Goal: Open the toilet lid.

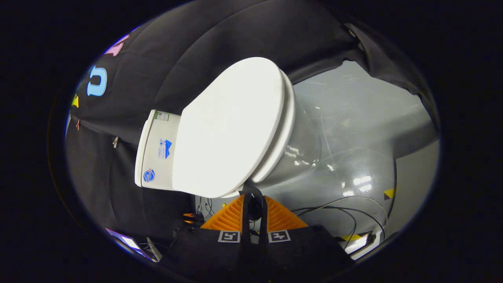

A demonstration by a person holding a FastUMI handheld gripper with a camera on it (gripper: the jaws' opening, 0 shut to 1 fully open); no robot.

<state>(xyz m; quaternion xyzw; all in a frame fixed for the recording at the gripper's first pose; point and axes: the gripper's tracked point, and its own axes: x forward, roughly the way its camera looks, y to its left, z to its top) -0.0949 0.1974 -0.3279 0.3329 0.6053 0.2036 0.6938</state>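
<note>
Just ahead of claw [254, 202], closed toilet lid [230, 125] faces camera, near edge touching or almost touching fingertips [246, 193]; long axis runs away toward tank [155, 151]. Orange fingers nearly together, grasping nothing.

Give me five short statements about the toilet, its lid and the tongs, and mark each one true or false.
1. The toilet lid lies down on the seat. True.
2. The tongs are spread wide apart. False: their orange fingers stand close together, with a narrow gap between them.
3. The tongs' tips are at the lid's edge. True.
4. The cistern carries stickers. True.
5. The grey floor is bare of cables. False: black cables lie on it beside the tongs.
</note>
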